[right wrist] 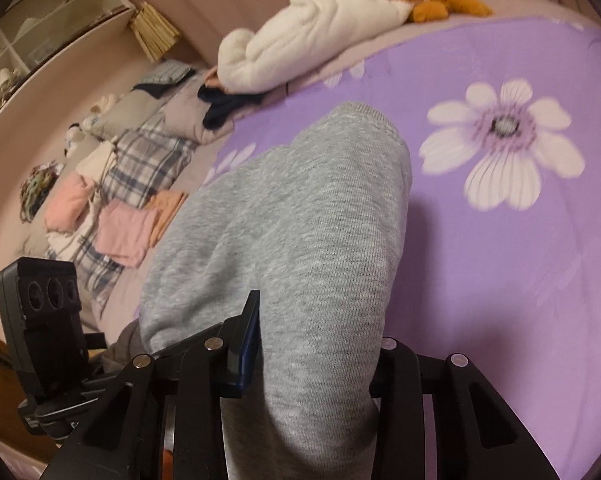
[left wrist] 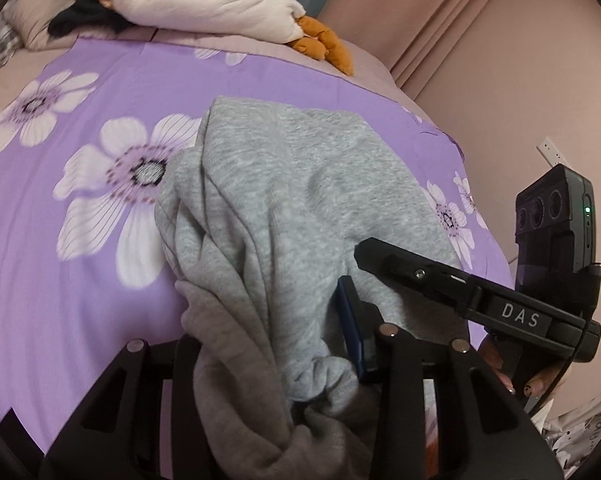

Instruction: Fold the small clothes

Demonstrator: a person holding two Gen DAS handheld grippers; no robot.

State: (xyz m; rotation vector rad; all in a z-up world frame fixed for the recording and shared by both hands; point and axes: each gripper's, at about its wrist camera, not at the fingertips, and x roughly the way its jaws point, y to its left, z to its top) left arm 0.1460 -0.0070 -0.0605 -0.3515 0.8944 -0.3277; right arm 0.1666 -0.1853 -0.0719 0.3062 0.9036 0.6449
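A grey knit garment [left wrist: 292, 208] lies partly on the purple flowered bedsheet [left wrist: 60, 300], bunched and lifted toward me. My left gripper [left wrist: 284, 364] is shut on its bunched near edge; the cloth hides the left finger, and the blue-padded right finger [left wrist: 354, 332] shows. In the right wrist view the same garment [right wrist: 300, 220] drapes from my right gripper [right wrist: 312, 340], which is shut on its near end; its ribbed hem points away. The right gripper's body also shows in the left wrist view [left wrist: 480, 300].
A white and orange plush toy [left wrist: 208, 4] lies at the far side of the bed. Folded pink and orange clothes [right wrist: 124, 232] and plaid fabric [right wrist: 148, 160] sit to the left. A pink wall [left wrist: 500, 80] stands to the right.
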